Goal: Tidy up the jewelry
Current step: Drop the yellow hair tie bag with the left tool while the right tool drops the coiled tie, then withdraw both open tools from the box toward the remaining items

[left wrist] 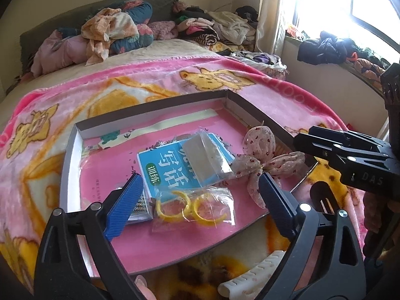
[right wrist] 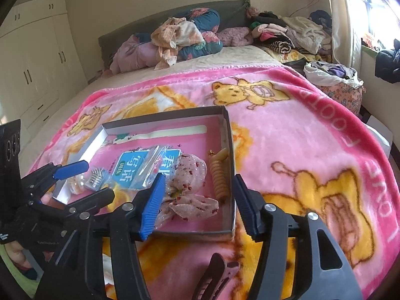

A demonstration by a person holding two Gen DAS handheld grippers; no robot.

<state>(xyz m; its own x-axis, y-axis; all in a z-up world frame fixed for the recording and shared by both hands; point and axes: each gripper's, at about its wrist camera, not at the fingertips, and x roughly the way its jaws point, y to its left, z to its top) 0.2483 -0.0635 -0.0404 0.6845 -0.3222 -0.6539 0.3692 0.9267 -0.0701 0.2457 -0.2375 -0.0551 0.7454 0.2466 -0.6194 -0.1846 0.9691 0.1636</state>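
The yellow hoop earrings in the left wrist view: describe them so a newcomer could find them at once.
On the pink cartoon blanket lies a shallow box with a pink floor. Near its front edge, below the blue booklet, lies a clear bag holding the yellow hoop earrings, the only bright yellow rings there.

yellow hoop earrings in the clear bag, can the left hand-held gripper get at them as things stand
Probably yes. The left hand-held gripper stands open with the yellow hoop earrings lying right between its fingers, nothing over them but their clear bag.
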